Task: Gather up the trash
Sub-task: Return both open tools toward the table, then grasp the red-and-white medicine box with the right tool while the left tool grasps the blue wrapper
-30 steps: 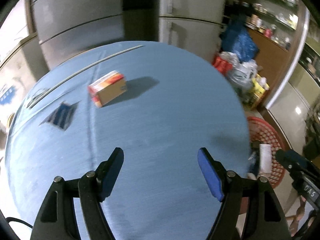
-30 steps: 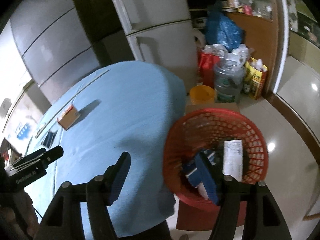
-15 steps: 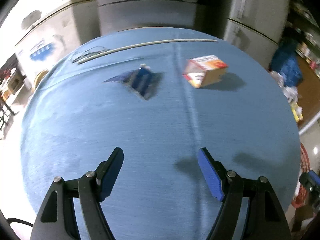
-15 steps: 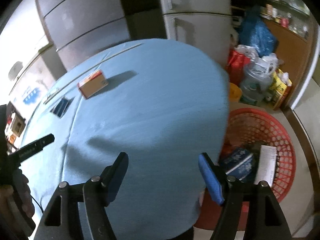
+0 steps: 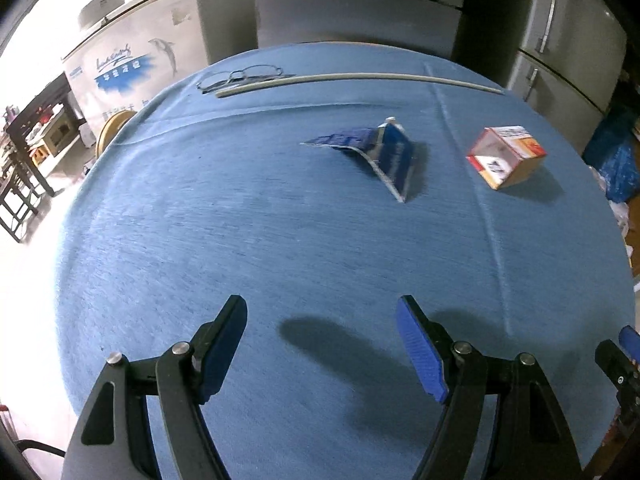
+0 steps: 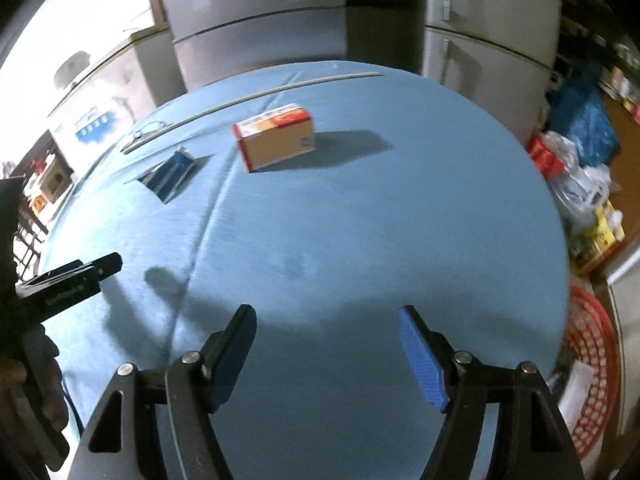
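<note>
Flat on woven blue cloth (image 5: 280, 240) — a creased, tented blue wrapper (image 5: 384, 152).

No legible text; freezer (image 5: 132, 60) lettering too blurred.

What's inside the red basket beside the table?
In the right wrist view, the red basket shows a white piece of packaging inside; the rest is cut off by the table and the frame.

Only a sliver of the red basket (image 6: 596, 380) shows at the right wrist view's edge, its contents blurred. Print on the box (image 5: 505, 156) and the blue packet (image 5: 380, 150) is too smeared to read.
</note>
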Tool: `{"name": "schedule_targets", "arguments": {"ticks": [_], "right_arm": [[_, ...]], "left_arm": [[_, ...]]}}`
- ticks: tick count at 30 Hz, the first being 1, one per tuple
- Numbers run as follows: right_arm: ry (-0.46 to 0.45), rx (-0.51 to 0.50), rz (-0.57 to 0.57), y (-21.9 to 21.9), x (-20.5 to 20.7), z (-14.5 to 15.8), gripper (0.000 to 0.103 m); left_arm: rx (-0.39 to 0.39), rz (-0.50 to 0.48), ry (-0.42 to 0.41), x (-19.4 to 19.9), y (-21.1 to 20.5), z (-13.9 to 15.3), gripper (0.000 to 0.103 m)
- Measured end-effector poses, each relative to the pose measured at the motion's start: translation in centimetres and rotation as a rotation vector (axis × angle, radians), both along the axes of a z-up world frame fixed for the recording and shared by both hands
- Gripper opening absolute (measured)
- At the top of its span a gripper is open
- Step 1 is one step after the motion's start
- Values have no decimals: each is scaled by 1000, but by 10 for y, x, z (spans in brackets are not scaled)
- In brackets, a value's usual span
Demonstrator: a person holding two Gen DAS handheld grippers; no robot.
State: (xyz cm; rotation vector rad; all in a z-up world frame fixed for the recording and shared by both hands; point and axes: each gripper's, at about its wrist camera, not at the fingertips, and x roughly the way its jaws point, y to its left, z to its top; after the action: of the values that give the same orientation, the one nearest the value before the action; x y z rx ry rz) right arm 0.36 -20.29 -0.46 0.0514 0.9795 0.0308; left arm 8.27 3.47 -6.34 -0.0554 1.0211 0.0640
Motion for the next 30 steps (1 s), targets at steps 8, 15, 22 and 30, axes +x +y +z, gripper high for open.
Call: {"name": "schedule_targets", "arguments": {"ticks": [8,15,22,30], "right_arm": [[-19,-22,81,19,49,2,86],[-56,-74,156,36,119,12,103],[-57,-161,217,51,179,9,103],[13,-138,240,49,211,-16,101]], "left_arm": [[22,48,-33,7,14,-15,98],[16,72,-39,8,17,-16,103],[16,81,-44,9,17,-15,103],[15,83,-45,10,18,-15,103]]}}
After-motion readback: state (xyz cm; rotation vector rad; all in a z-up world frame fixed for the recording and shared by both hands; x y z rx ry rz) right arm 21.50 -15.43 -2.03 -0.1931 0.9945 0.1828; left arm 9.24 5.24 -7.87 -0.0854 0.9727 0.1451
